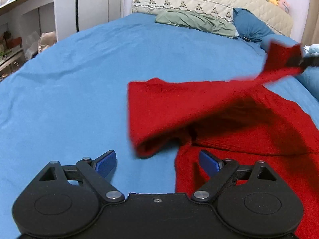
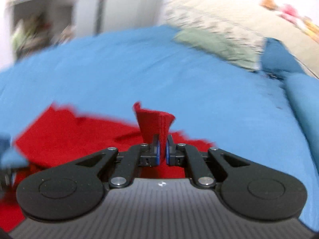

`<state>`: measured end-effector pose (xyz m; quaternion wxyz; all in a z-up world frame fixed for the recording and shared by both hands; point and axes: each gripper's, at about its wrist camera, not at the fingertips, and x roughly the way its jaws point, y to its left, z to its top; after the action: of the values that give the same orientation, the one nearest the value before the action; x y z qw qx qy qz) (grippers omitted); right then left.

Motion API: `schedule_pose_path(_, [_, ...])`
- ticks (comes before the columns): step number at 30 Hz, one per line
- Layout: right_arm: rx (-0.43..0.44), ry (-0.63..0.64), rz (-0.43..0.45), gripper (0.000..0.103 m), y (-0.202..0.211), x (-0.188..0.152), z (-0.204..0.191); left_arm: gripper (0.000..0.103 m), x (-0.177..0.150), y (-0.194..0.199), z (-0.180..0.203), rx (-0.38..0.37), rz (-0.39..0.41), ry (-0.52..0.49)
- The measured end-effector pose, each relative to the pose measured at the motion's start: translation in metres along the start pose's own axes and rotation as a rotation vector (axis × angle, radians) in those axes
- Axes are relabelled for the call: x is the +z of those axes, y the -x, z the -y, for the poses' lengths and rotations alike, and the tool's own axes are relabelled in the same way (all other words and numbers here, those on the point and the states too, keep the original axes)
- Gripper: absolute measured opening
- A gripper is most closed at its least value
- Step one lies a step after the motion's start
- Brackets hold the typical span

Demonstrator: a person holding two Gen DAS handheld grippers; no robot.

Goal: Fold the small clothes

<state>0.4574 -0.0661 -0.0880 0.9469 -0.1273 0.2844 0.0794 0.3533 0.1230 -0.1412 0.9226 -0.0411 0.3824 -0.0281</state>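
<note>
Both views are evenly and brightly lit by soft indoor light, with no glare on the blue bedsheet (image 1: pixel 79 91). Shadows are mild: a dark patch sits under the lifted fold of the red garment (image 1: pixel 199 115) at centre right of the left wrist view. That view is mostly sharp, though the raised red cloth at the upper right edge smears with motion blur. The right wrist view is heavily blurred across its upper half, so the shelves (image 2: pixel 49 10) at upper left and the headboard (image 2: pixel 219 20) at upper right are streaked; only the right gripper (image 2: pixel 162 147) stays crisp. Fisheye distortion bows the bed's edges, and dark vignetting cuts the corners.
</note>
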Motion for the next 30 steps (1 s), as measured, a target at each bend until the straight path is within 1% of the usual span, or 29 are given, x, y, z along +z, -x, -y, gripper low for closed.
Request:
schedule_pose_path(1, [-0.035, -0.05, 0.02, 0.021, 0.008, 0.004, 0.018, 0.092, 0.0, -0.003, 0.002, 0.0, 0.006, -0.003])
schedule_pose_path(3, [-0.094, -0.111, 0.039, 0.021, 0.022, 0.004, 0.046, 0.091, 0.002, -0.013, 0.008, 0.003, 0.027, -0.018])
schedule_pose_path(4, [-0.12, -0.127, 0.041, 0.021, 0.026, 0.001, 0.058, 0.087, 0.003, -0.019, 0.01, 0.006, 0.028, -0.022])
schedule_pose_path(5, [-0.148, -0.136, 0.033, 0.021, 0.03, -0.005, 0.069, 0.084, 0.004, -0.024, 0.011, 0.009, 0.028, -0.017])
schedule_pose_path(7, [-0.19, -0.158, -0.007, 0.021, 0.031, -0.023, 0.087, 0.083, 0.005, -0.029, 0.01, 0.006, 0.037, 0.012])
schedule_pose_path(9, [-0.228, -0.19, -0.053, 0.021, 0.029, -0.04, 0.099, 0.076, 0.005, -0.03, 0.01, -0.003, 0.043, 0.026])
schedule_pose_path(10, [-0.241, -0.211, -0.067, 0.021, 0.029, -0.048, 0.107, 0.071, 0.005, -0.029, 0.01, -0.002, 0.043, 0.024])
schedule_pose_path(11, [-0.249, -0.24, -0.077, 0.021, 0.028, -0.058, 0.115, 0.066, 0.004, -0.028, 0.009, 0.001, 0.042, 0.021])
schedule_pose_path(12, [-0.246, -0.269, -0.079, 0.021, 0.029, -0.065, 0.122, 0.062, 0.004, -0.027, 0.01, 0.002, 0.04, 0.02])
schedule_pose_path(14, [-0.233, -0.345, -0.057, 0.021, 0.033, -0.077, 0.136, 0.055, 0.004, -0.025, 0.008, -0.001, 0.024, 0.025])
schedule_pose_path(16, [-0.24, -0.403, -0.03, 0.021, 0.039, -0.088, 0.143, 0.053, 0.005, -0.024, 0.007, -0.007, 0.009, 0.024])
schedule_pose_path(17, [-0.258, -0.42, -0.033, 0.021, 0.041, -0.096, 0.144, 0.052, 0.005, -0.024, 0.008, -0.008, 0.004, 0.018])
schedule_pose_path(19, [-0.273, -0.429, -0.047, 0.021, 0.042, -0.114, 0.15, 0.051, 0.003, -0.025, 0.009, -0.005, -0.003, 0.005])
schedule_pose_path(22, [-0.286, -0.4, -0.119, 0.021, 0.028, -0.137, 0.146, 0.046, 0.0, -0.021, 0.011, -0.006, -0.023, -0.017])
schedule_pose_path(24, [-0.281, -0.403, -0.135, 0.021, 0.028, -0.153, 0.145, 0.044, -0.001, -0.017, 0.011, -0.012, -0.039, -0.033])
schedule_pose_path(26, [-0.294, -0.4, -0.139, 0.023, 0.024, -0.16, 0.146, 0.043, -0.002, -0.008, 0.009, -0.024, -0.054, -0.04])
schedule_pose_path(27, [-0.307, -0.405, -0.137, 0.029, 0.026, -0.163, 0.145, 0.045, -0.002, -0.002, 0.008, -0.035, -0.05, -0.038])
schedule_pose_path(28, [-0.326, -0.409, -0.135, 0.037, 0.027, -0.164, 0.145, 0.049, 0.001, 0.007, 0.008, -0.052, -0.036, -0.041])
schedule_pose_path(29, [-0.365, -0.412, -0.14, 0.059, 0.035, -0.166, 0.143, 0.06, 0.004, 0.015, 0.01, -0.074, -0.012, -0.051])
schedule_pose_path(30, [-0.402, -0.416, -0.136, 0.076, 0.041, -0.166, 0.143, 0.066, 0.01, 0.023, 0.014, -0.092, 0.023, -0.068])
